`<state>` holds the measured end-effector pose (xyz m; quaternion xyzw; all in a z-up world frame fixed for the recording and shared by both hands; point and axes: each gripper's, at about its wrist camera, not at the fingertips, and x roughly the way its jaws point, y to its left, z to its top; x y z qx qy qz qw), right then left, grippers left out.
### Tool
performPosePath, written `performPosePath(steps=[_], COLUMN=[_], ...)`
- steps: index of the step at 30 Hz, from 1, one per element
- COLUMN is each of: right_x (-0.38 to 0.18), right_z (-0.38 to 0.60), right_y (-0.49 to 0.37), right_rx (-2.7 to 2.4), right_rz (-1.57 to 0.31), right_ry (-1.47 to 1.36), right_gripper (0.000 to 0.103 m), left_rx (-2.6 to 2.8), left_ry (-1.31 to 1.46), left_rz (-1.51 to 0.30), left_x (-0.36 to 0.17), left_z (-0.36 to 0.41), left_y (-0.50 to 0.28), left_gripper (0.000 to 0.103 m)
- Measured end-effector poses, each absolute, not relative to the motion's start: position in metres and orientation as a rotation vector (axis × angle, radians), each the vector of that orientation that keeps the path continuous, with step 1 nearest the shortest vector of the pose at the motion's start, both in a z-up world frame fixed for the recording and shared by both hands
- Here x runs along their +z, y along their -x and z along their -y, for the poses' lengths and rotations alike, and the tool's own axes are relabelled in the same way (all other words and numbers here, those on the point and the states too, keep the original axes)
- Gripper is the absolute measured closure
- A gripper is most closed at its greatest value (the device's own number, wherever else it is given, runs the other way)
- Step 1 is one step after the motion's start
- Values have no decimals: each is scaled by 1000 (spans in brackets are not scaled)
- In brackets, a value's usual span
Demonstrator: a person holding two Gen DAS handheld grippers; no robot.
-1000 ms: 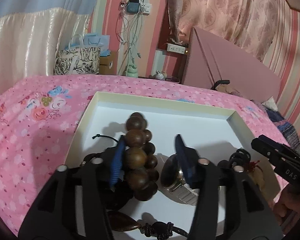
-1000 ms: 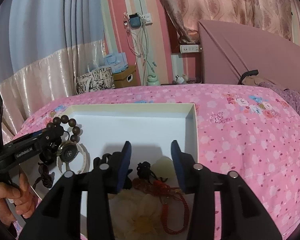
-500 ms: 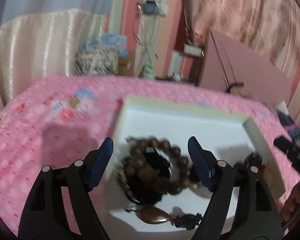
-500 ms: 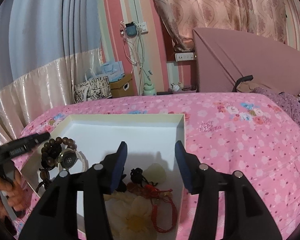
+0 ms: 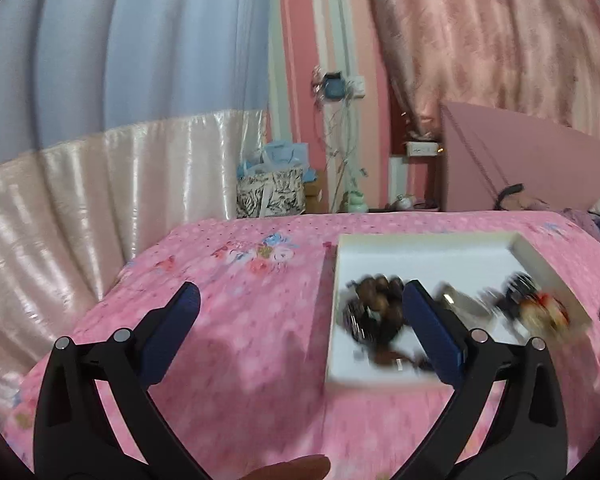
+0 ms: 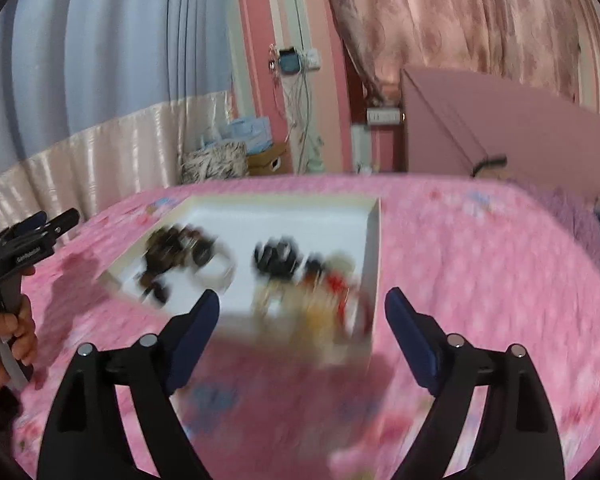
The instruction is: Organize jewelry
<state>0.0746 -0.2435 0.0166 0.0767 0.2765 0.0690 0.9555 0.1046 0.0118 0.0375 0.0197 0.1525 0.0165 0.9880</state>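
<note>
A white tray [image 5: 420,237] lies on the pink floral bedspread [image 5: 240,280]. In its left part lies a brown wooden bead bracelet [image 5: 380,300] beside a silver watch [image 5: 458,300]. A dark bead string and a red cord charm [image 5: 544,310] sit by the right wall. My left gripper [image 5: 300,300] hangs over the bedspread left of the tray, jaws opening wide, nothing between them. My right gripper [image 6: 303,300] is back from the tray [image 6: 374,248], jaws opening, empty. From there the bracelet [image 6: 172,248] and the red cord [image 6: 340,288] look blurred.
A hand [image 6: 4,332] holds the left gripper [image 6: 40,236] at the left edge. A pink headboard [image 6: 500,128] stands at the back right. Bags [image 5: 270,196] and a box sit behind the bed below a wall socket [image 5: 340,88] with hanging cables. Curtains hang at the left.
The left gripper let go of the bead bracelet, which now lies in the tray, then drew back and swung left. Both grippers pulled away from the tray and opened wide.
</note>
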Motion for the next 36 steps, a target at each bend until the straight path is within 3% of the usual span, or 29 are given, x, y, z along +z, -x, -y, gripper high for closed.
performPosePath(steps=[3, 10, 36], right_x=[14, 14, 13], right_z=[231, 181, 185], right_y=[-36, 11, 22], right_rx=[152, 115, 1], right_rz=[-537, -416, -373], right_ry=[-166, -50, -53], right_gripper=[10, 5, 3], left_rx=[-5, 29, -68], left_ry=[-8, 16, -41], left_rz=[-225, -227, -176], left_x=[27, 1, 0], left_z=[-22, -20, 1], left_y=[-48, -20, -1], left_gripper=[3, 3, 3])
